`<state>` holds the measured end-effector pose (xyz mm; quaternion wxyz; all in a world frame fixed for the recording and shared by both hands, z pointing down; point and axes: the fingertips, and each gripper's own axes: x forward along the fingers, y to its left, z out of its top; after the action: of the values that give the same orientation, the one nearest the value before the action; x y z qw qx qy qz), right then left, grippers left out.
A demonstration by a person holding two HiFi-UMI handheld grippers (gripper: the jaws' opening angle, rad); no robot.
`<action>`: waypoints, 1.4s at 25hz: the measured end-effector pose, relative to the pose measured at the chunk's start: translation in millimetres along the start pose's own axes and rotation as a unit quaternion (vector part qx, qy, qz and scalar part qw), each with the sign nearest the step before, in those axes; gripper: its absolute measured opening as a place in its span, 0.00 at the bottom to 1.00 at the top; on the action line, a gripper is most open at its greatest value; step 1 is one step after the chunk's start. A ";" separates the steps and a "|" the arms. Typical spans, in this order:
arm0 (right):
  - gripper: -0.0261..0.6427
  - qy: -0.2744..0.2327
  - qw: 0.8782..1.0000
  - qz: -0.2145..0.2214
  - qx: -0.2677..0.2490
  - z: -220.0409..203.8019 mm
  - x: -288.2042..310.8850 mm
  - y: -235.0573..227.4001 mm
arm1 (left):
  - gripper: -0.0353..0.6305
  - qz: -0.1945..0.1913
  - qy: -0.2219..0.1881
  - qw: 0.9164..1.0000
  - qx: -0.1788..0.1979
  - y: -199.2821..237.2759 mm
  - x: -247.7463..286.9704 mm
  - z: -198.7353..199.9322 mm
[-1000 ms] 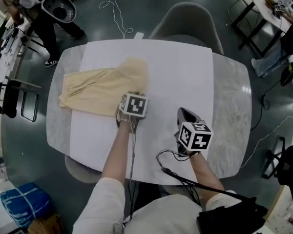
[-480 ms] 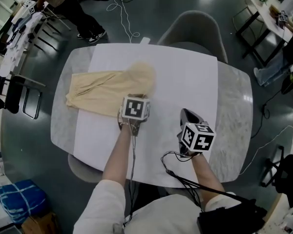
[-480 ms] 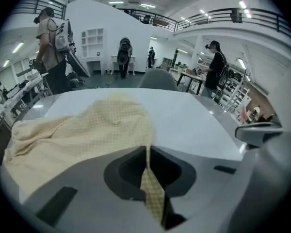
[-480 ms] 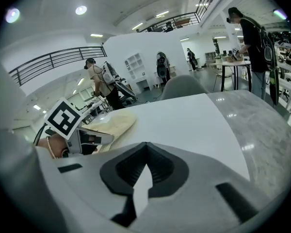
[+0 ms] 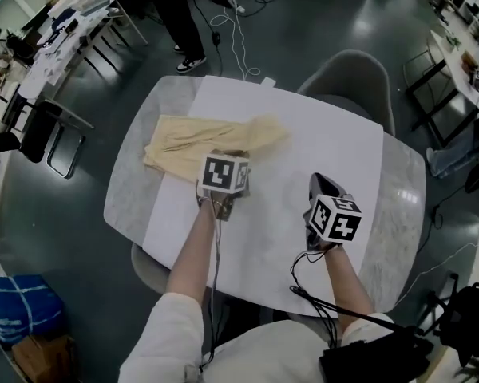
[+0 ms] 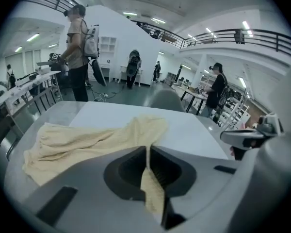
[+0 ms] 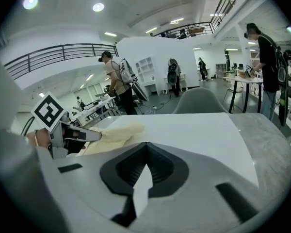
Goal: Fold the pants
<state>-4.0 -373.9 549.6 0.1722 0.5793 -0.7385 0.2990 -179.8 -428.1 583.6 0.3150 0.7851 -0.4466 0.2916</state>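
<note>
The beige pants lie across the far left of the white sheet, one end drawn out toward the right. My left gripper is over their near edge. Its jaws have just been closing, and in the left gripper view they are shut on a strip of the pants that rises off the table. My right gripper hovers to the right over bare sheet, apart from the cloth. Its jaws are shut with nothing in them. From there I see the pants and the left gripper.
The marble table carries the white sheet. A grey chair stands at the far side and another seat at the near left edge. A person stands beyond the table. Cables trail from both grippers toward me.
Both grippers have risen and moved forward. The left one has closed on the pants' near edge and lifted it. The rounded mound at the pants' right end is now stretched out flatter.
</note>
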 end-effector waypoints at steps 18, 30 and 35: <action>0.03 0.016 0.999 0.011 -0.026 -4.0 68.3 139.0 | 0.10 0.046 -0.054 0.995 -0.073 224.1 -105.1 37.3; 0.03 0.029 0.999 0.023 -0.031 -29.5 103.6 181.9 | 0.22 0.149 -0.093 0.978 -0.117 318.1 -121.1 -27.3; 0.03 0.021 0.998 0.029 -0.044 -25.4 96.8 195.9 | 0.22 0.158 -0.122 0.974 -0.111 304.8 -139.5 -29.5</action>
<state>-220.2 -401.1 579.6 0.2043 0.5434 -0.7635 0.2829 -514.8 -456.4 570.5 0.2935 0.6943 -0.6295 0.1883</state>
